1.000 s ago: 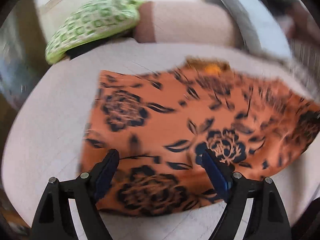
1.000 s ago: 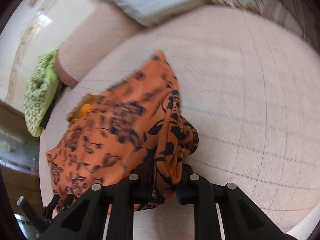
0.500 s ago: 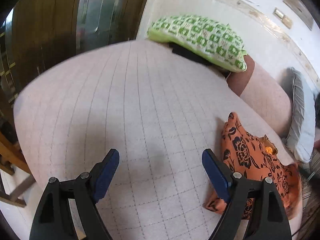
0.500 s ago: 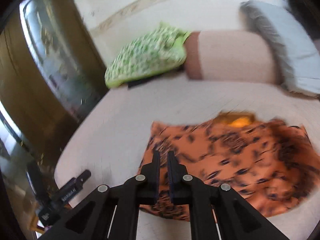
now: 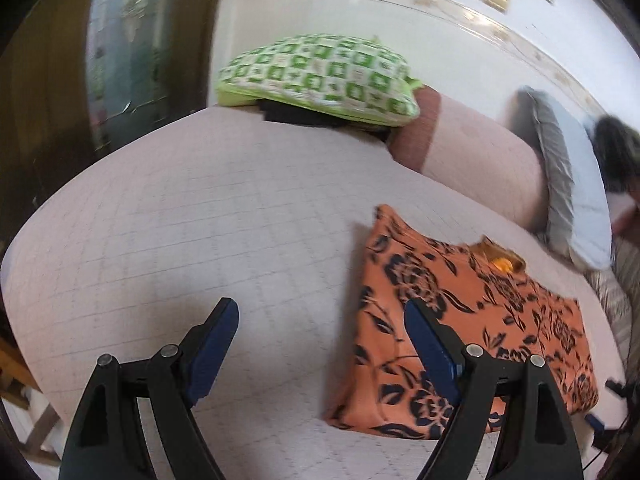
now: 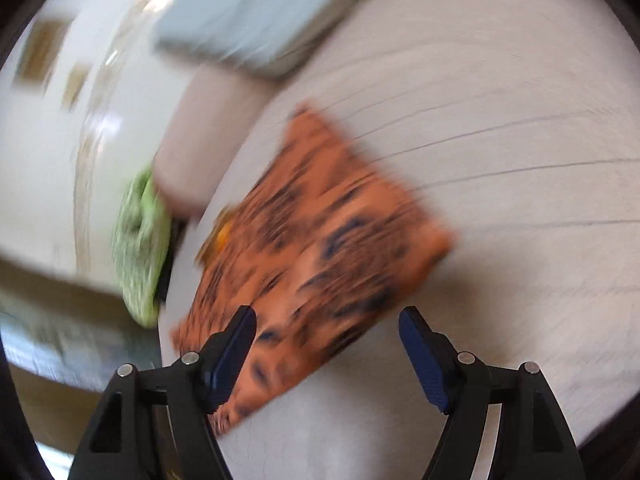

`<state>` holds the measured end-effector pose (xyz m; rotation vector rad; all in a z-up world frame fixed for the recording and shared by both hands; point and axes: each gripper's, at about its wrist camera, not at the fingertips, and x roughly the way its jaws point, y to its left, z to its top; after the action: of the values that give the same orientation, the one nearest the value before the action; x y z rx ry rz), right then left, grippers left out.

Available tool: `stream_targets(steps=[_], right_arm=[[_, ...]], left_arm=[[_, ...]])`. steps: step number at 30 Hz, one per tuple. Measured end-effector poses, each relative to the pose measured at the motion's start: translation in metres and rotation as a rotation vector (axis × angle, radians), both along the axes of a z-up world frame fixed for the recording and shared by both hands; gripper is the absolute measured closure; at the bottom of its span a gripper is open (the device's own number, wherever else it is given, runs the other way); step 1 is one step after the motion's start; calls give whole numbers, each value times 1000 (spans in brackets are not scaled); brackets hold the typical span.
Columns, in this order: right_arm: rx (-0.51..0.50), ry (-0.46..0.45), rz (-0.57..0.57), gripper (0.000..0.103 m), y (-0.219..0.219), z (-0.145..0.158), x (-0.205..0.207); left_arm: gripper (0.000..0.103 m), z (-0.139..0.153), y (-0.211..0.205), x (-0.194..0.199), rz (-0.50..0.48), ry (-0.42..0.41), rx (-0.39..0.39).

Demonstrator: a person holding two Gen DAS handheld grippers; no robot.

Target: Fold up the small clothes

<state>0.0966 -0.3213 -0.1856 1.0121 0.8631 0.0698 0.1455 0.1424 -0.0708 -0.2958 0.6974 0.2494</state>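
An orange garment with a black flower print [image 5: 472,320] lies folded flat on the pale pink quilted bed [image 5: 224,216]. In the left wrist view it is at the right, and my left gripper [image 5: 322,326] is open and empty, its right finger over the garment's left edge. In the right wrist view the garment [image 6: 320,248] is blurred, lying ahead and to the left. My right gripper [image 6: 326,334] is open and empty just above the garment's near edge.
A green and white checked pillow [image 5: 320,76] lies at the head of the bed on something dark. A pink bolster [image 5: 476,156] and a grey-blue pillow [image 5: 572,204] lie along the wall. A dark wooden wardrobe [image 5: 52,92] stands to the left.
My right gripper let go of the orange garment and opened, then swung round above it. My left gripper stayed open and turned back towards the garment's left edge.
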Motion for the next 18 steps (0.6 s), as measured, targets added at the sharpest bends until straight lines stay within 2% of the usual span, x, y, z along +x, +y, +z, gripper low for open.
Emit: stream_targets(steps=[4,5,9,10,14,18], right_arm=[[101,-16,-11,26,-21,-13,20],[90,23,-3,28,-21,-16,29],[63,79,-39,33,-18,-21,41],[57,91,-55,37,-18,-20,40],[-2,149,-109,36,-13,-12,30],[-16,178,-98,34,-15,-16,41]], left_arm=[[17,-4,-18,5,-35,8,30],[17,-5,-20,5,-35,9,36],[17,-8,-20,4,-24,19,46],[17,-8,-19,4,-20,19,43],[17,-7,-11,2,-5,16,16],[17,-6,-11,1,-18,13,6]])
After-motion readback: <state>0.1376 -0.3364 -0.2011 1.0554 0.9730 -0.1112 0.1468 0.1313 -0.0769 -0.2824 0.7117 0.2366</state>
